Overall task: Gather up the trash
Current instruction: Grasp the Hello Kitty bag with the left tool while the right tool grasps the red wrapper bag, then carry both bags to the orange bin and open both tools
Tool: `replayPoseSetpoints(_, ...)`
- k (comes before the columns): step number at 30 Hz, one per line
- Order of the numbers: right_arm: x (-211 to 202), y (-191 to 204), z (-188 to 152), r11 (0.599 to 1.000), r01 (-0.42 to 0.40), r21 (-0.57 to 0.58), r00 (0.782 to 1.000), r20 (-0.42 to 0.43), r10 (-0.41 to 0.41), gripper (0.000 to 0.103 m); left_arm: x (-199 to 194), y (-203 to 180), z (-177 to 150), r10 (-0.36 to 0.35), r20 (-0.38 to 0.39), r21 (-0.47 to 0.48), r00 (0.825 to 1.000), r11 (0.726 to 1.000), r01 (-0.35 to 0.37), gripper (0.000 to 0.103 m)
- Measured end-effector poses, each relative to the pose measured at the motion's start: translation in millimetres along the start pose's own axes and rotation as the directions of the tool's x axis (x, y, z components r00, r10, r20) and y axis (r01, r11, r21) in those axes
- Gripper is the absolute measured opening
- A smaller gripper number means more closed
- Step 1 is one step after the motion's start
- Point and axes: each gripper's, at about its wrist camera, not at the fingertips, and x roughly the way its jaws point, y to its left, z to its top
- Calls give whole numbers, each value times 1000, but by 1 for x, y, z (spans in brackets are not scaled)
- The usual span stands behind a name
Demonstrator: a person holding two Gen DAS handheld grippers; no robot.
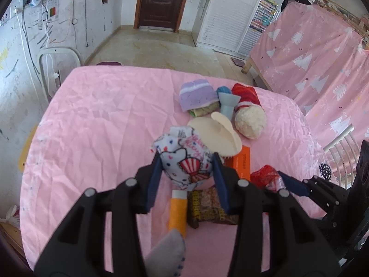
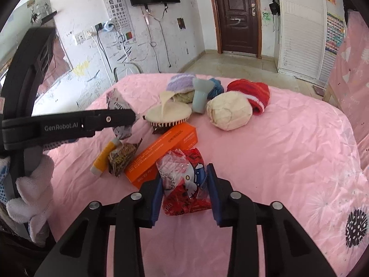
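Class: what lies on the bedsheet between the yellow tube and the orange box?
A crumpled brown snack wrapper lies between the yellow tube and the orange box, shown in the right wrist view.

Scuffed white walls (image 2: 196, 23), brown door (image 2: 236, 16), tiled floor (image 1: 156, 53).
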Motion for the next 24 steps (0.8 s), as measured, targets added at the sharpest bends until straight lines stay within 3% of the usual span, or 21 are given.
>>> replayPoseSetpoints(10,-40,-17,3,999,15,34,994,106,-18,25,-24,-29,4,-11,59,49,998,999,8,41)
replayPoseSetpoints(24,-105,-87,-15,983,96,159,963,236,-133,25,-21,-110,5,-34,42,181,999,983,26,41)
